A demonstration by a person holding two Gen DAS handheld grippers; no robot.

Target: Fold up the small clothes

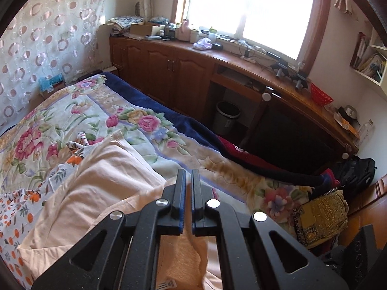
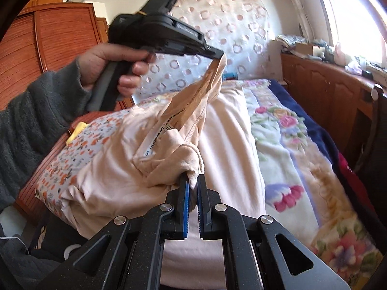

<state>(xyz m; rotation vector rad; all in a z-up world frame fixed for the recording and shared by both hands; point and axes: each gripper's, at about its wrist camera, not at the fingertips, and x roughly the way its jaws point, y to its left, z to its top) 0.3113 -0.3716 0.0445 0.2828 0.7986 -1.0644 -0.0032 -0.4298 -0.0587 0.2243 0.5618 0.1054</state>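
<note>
Right wrist view: we've got our right gripper [image 2: 192, 181] clamped on the peach garment [image 2: 116, 169], left gripper [image 2: 219, 55] pinching its waistband, above the bed [image 2: 290, 145].

The garment [image 2: 150, 159] lies on the bed [image 2: 285, 145], over a patterned cloth [image 2: 79, 149] at its left edge — one end raised to the left gripper [image 2: 219, 55], the other in the right gripper [image 2: 192, 181]. Cabinets [image 2: 321, 89] stand right of the bed — a wardrobe [image 2: 48, 41] left.

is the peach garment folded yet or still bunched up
Bunched: the peach garment hangs crumpled between the left gripper and right gripper, both clamped on it.
</note>
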